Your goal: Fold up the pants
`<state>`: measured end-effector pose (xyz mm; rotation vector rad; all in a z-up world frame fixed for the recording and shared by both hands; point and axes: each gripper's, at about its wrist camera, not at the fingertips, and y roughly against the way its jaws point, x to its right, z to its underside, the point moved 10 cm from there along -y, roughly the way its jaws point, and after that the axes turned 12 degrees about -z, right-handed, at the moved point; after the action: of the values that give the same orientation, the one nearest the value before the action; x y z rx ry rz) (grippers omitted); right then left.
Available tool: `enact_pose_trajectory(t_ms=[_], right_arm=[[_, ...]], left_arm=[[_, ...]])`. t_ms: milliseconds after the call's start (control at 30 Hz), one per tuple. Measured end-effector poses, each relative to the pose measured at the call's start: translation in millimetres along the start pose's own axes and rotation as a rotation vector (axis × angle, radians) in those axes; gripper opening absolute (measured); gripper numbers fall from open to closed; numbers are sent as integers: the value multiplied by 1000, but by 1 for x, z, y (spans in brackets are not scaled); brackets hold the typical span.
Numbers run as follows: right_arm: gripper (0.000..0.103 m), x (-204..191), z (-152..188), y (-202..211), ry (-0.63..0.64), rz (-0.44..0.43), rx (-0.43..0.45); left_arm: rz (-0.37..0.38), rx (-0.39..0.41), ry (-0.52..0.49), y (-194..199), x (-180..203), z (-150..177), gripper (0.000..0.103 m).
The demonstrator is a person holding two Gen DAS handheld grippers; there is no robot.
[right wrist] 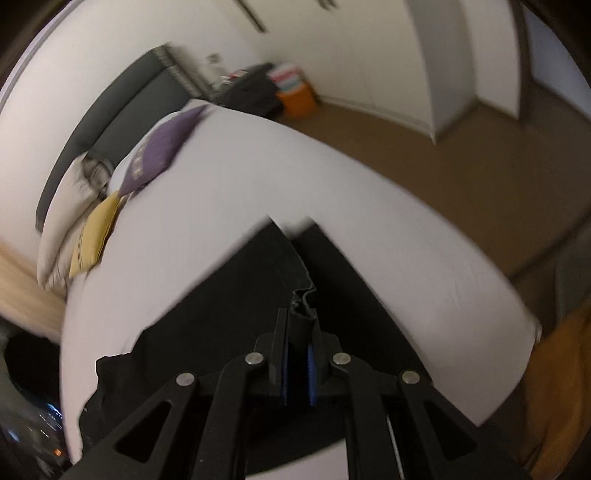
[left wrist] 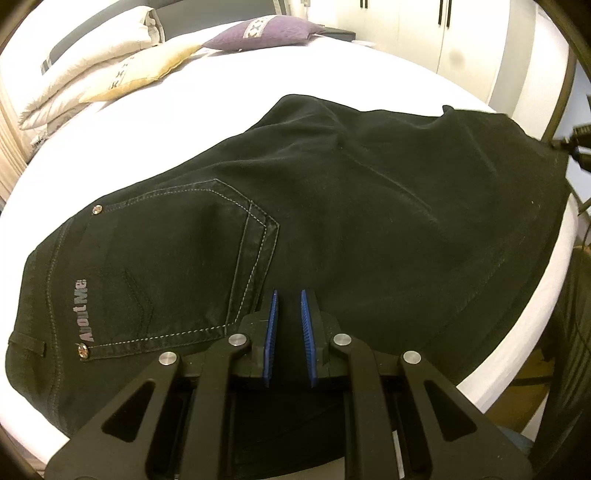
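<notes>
Fabric of black pants sits pinched between the blue pads of the left tool, which is nearly closed beside a stitched back pocket. The right tool is clamped on a bunched edge of the pants, its view blurred. The pants lie spread across a white bed. Well beyond them, cream pillows, a yellow cushion and a purple cushion rest at the head.
</notes>
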<state>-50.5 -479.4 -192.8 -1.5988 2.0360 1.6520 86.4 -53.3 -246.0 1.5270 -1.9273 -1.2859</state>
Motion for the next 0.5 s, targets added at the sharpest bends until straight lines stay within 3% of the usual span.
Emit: enact_pose_trajectory(t_ms=[267, 500], right_arm=[[8, 27, 23, -8, -89, -26, 12], [8, 35, 26, 8, -71, -16, 54]], left_arm=[[-42, -20, 5, -1, 5, -4, 13], [-67, -22, 13, 0, 16, -7, 13]])
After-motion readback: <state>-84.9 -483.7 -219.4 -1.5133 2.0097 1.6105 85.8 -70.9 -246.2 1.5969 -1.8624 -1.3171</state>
